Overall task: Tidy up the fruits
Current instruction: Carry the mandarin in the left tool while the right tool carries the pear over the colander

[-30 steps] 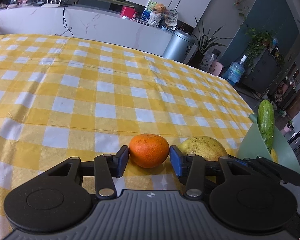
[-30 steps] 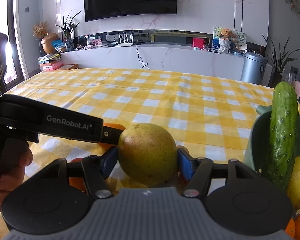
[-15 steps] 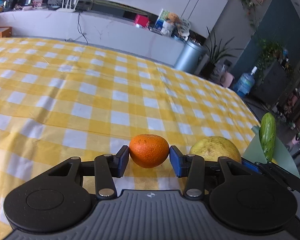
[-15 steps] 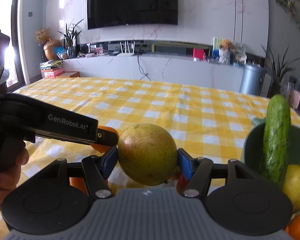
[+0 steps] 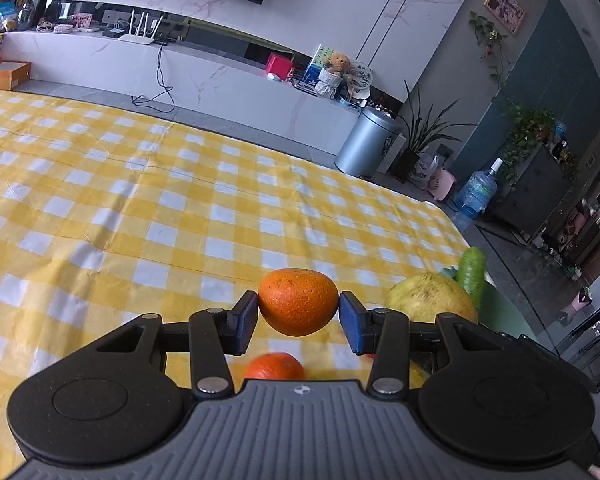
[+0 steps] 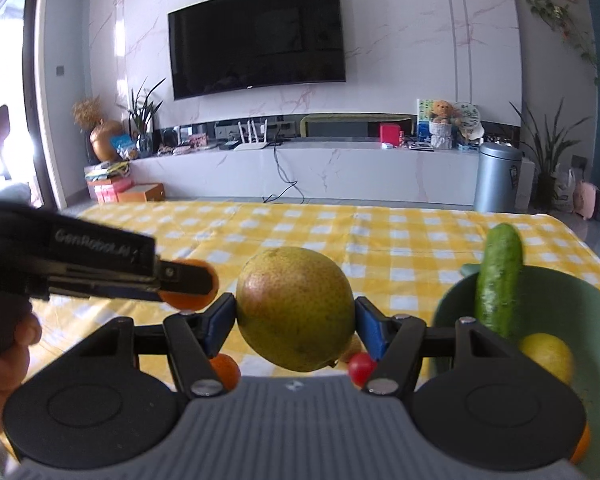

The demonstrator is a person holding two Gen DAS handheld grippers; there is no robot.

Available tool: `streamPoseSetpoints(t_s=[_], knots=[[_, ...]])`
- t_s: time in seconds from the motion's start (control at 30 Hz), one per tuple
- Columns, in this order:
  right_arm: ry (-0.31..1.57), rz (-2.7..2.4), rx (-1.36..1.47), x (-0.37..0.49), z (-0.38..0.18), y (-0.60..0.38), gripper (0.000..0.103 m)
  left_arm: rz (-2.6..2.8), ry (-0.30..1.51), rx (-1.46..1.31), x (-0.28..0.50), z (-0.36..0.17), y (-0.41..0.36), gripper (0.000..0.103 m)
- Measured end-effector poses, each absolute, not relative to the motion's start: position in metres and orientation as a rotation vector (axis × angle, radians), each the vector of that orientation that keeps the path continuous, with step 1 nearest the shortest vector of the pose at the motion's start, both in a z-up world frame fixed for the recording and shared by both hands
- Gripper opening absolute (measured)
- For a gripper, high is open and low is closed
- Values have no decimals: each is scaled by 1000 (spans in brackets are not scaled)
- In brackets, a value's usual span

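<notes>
The left gripper (image 5: pixel 298 316) has its blue jaws clamped on a round, dimpled orange mandarin (image 5: pixel 298 302), held clear above the yellow-and-white checked counter (image 5: pixel 148 216). The right gripper (image 6: pixel 296 322) is clamped on a plump, speckled yellow-green pear (image 6: pixel 296 308) with a reddish blush, also off the counter. The pale green bowl (image 6: pixel 572 312) lies to the right of both pairs of jaws, nearer the right hand's, just beside them. It already holds an upright knobbly green cucumber (image 6: pixel 498 276) and a yellow lemon (image 6: pixel 548 356). A second mandarin (image 5: pixel 274 366) and a small red tomato (image 6: pixel 362 364) sit below the jaws.
</notes>
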State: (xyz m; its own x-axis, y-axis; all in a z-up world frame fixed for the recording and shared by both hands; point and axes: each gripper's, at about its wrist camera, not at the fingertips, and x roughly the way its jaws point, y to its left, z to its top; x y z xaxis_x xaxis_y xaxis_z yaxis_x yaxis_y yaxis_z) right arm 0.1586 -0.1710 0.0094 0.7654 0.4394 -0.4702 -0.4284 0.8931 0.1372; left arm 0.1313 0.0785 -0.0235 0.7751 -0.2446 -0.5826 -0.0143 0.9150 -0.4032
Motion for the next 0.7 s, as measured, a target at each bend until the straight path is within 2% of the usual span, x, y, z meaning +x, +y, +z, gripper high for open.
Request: streamPoseSetpoints(t_s=[0.37, 0.7], knots=[[545, 421, 112, 136, 42, -221, 62, -210, 626, -345, 108, 18, 33, 50], [571, 372, 131, 134, 68, -286, 62, -336, 624, -282, 105, 33, -22, 50]])
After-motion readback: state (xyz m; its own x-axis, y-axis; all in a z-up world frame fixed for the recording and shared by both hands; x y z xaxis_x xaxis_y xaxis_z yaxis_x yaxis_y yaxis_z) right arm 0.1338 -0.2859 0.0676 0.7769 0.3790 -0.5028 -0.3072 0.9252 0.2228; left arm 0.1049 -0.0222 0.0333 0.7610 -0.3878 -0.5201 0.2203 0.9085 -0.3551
